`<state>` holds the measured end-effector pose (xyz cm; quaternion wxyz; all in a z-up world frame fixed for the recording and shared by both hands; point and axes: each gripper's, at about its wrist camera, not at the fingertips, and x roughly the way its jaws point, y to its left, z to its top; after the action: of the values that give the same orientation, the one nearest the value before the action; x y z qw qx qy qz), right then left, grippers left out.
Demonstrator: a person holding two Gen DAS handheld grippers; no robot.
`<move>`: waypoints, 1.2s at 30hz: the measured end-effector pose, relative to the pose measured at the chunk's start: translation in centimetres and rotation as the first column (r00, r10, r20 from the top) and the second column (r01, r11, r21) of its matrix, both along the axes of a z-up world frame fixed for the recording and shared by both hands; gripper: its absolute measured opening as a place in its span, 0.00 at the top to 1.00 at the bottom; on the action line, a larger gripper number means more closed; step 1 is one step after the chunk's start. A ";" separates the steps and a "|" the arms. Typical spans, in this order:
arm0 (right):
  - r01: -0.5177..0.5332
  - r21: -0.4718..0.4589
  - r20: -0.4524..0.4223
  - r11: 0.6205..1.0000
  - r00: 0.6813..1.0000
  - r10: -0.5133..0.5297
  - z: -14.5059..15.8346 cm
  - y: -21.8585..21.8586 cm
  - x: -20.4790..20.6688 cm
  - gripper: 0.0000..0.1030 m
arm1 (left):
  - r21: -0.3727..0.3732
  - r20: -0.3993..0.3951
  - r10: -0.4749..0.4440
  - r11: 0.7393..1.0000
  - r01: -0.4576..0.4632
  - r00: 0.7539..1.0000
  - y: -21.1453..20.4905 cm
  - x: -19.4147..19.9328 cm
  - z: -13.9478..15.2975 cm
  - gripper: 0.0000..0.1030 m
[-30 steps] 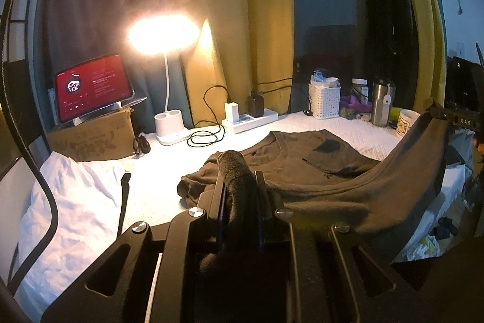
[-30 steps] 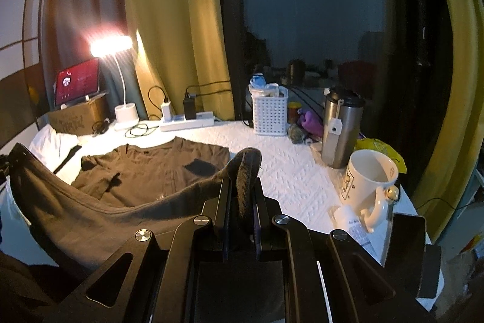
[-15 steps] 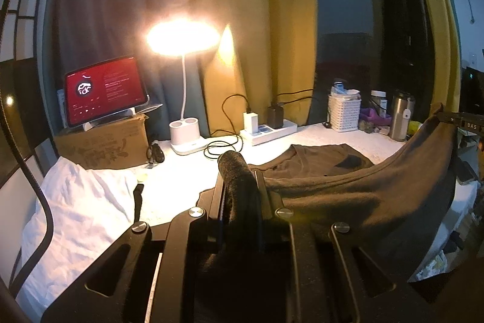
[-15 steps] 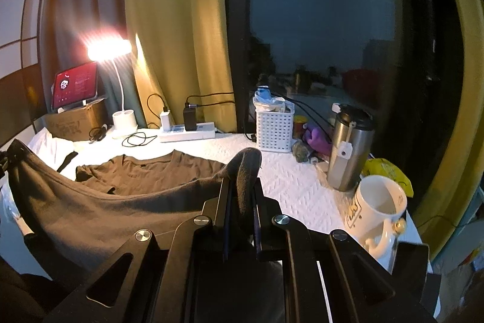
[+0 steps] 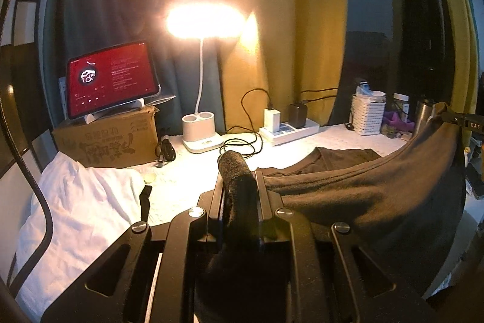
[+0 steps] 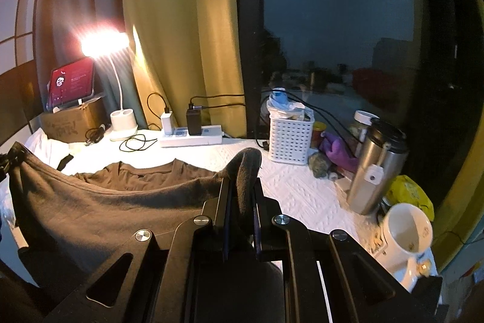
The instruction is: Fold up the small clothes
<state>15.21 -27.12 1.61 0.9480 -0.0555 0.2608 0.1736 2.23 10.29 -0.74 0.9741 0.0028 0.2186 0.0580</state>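
Observation:
A dark brown T-shirt (image 5: 378, 189) hangs stretched between my two grippers, its near hem lifted off the white table cover (image 5: 181, 180) while its collar end still lies flat (image 6: 145, 174). My left gripper (image 5: 239, 186) is shut on one hem corner, cloth bunched between the fingers. My right gripper (image 6: 243, 189) is shut on the other corner; it also shows at the right edge of the left wrist view (image 5: 450, 117). The hem sags in a curve between them (image 6: 90, 202).
At the back stand a lit desk lamp (image 5: 201, 129), a tablet (image 5: 112, 79) on a cardboard box (image 5: 109, 141), a power strip (image 6: 190, 138) with cables, a white basket (image 6: 290, 135), a steel flask (image 6: 375, 171) and a mug (image 6: 405, 235). White bedding (image 5: 75, 208) lies left.
Both grippers have risen and carried the held hem up and toward the collar. More of the shirt hangs in the air and less lies flat.

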 end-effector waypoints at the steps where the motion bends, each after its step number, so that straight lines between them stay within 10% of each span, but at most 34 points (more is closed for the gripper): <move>1: -0.003 0.000 -0.004 1.000 1.000 0.003 -0.1 0.3 0.6 0.89 | -0.001 -0.005 0.003 1.000 -0.003 1.000 0.3 0.4 -0.1 0.87; 36: -0.092 -0.055 -0.234 0.994 0.969 0.077 -10.7 8.0 20.6 0.89 | -0.059 -0.234 0.141 0.986 -0.159 0.962 7.8 13.4 -7.6 0.87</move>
<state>35.78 -19.16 -9.04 0.9005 -0.0768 0.3727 0.2103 15.66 18.13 -8.32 0.9346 -0.0449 0.3311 0.1224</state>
